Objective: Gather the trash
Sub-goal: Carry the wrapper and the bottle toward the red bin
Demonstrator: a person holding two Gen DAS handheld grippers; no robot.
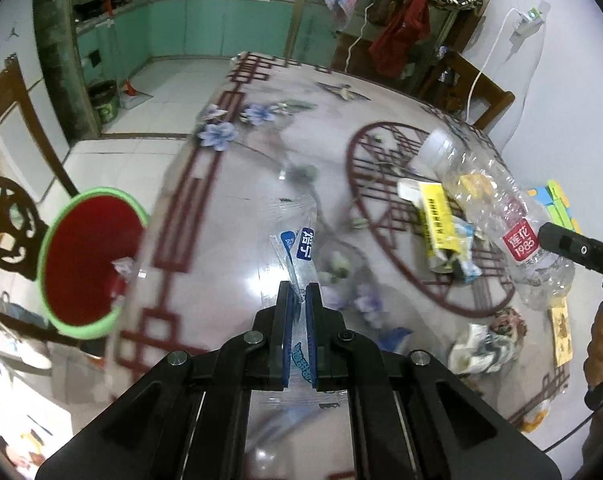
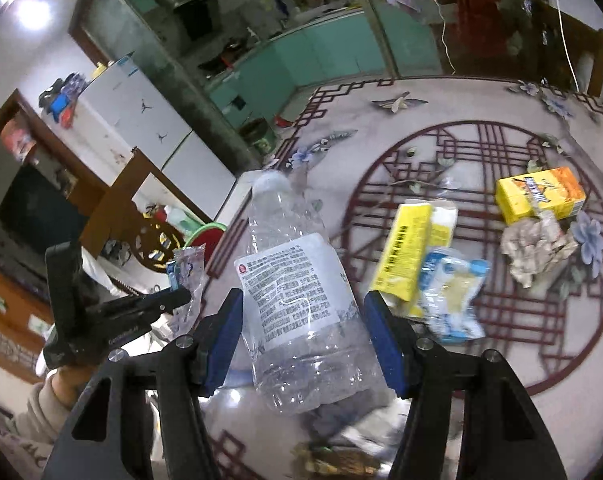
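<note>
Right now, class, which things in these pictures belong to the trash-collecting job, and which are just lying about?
Job:
wrapper in left claw
bottle in right claw
bin
yellow carton
orange box
crumpled paper
blue-white packet

Lying about:
chair
toy blocks
red garment
fridge

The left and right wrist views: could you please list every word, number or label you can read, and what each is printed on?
"莲花 1985": red label on the clear plastic bottle.
"倍丁", partly hidden: blue patch on the clear wrapper pinched in the left gripper.
Bottle's white back label: too small to read.
Yellow box: print blurred.
Orange carton: logo unreadable.
</note>
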